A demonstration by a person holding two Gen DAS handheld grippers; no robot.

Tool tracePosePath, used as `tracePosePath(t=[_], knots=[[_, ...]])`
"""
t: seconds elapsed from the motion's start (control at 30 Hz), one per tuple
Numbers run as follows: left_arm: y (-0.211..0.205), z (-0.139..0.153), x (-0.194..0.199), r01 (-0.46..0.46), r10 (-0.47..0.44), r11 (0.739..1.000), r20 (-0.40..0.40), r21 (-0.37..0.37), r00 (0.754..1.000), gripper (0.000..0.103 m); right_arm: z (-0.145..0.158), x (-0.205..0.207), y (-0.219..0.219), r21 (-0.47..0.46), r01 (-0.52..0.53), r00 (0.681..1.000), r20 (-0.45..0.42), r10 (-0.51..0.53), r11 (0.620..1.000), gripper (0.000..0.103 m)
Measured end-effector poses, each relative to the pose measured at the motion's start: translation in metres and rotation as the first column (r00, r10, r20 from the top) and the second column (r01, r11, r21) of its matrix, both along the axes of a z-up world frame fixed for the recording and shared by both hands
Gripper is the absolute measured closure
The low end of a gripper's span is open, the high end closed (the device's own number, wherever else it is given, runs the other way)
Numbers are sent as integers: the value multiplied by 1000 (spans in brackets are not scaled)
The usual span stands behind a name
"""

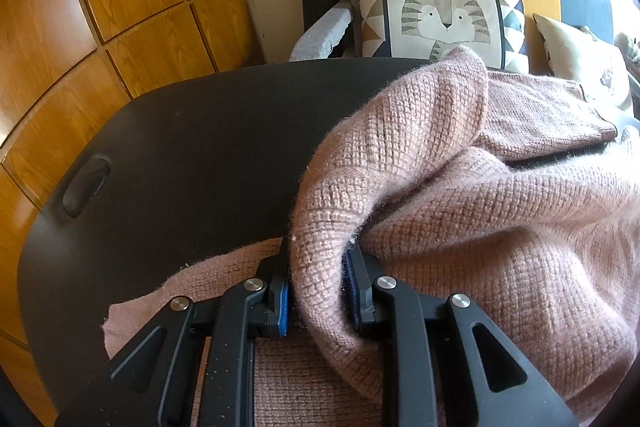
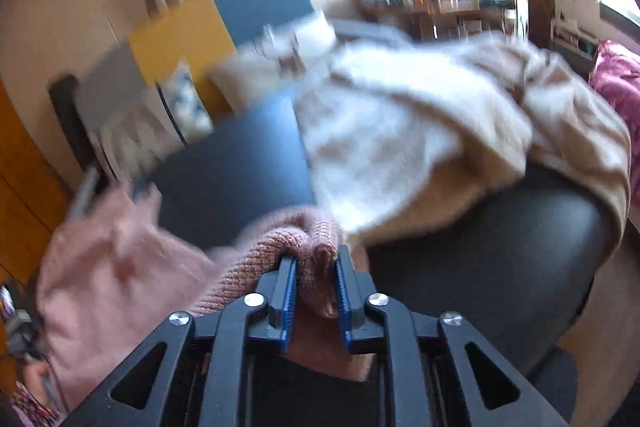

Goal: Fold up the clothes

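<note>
On the dark worktop (image 1: 192, 147) lies a pink knit sweater (image 1: 500, 227), one part flat under the left gripper (image 1: 318, 291), which pinches a thick raised fold of it between blue pads. Over the same worktop, the right gripper (image 2: 316, 291) pinches another bunched fold of the sweater (this view is blurred). Beyond lies a cream garment (image 2: 420, 131); a tiger cushion (image 1: 440, 15) sits behind.

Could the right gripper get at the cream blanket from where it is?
Probably not yet: the right gripper is shut on a fold of the pink sweater. The cream blanket lies just beyond on the dark table, nothing between.
</note>
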State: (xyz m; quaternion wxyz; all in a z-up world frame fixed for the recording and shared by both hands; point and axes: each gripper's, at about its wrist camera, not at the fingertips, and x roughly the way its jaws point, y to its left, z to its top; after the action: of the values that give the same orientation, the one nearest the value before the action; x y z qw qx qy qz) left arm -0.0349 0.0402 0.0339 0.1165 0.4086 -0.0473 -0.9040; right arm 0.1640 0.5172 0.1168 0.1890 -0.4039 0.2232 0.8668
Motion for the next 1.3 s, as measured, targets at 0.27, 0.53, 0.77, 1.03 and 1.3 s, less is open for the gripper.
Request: tracePosePath(t=[0.27,0.53,0.77,1.03,1.3], knots=[[0,1,1,3,-3,1000,0,4,1000,80,70,35,3,169,121,986,-133,-99,978,73],[-6,1,1,9,-8,999,-6,50,1000,80,45,-43,-100,189,-393,913,-32,406,900,73],[-11,0,3,14,-13,996,-13,89,1000,80,-28,-89,-155,145,-548,836,138,531,824,73],[-12,0,11,-11,11,994,-3,105,1000,79,-45,-111,-132,185,-516,857,136,498,837,73],[-10,2,47,-137,137,976,11,171,990,78,-47,-166,-126,277,-556,831,184,525,784,72]])
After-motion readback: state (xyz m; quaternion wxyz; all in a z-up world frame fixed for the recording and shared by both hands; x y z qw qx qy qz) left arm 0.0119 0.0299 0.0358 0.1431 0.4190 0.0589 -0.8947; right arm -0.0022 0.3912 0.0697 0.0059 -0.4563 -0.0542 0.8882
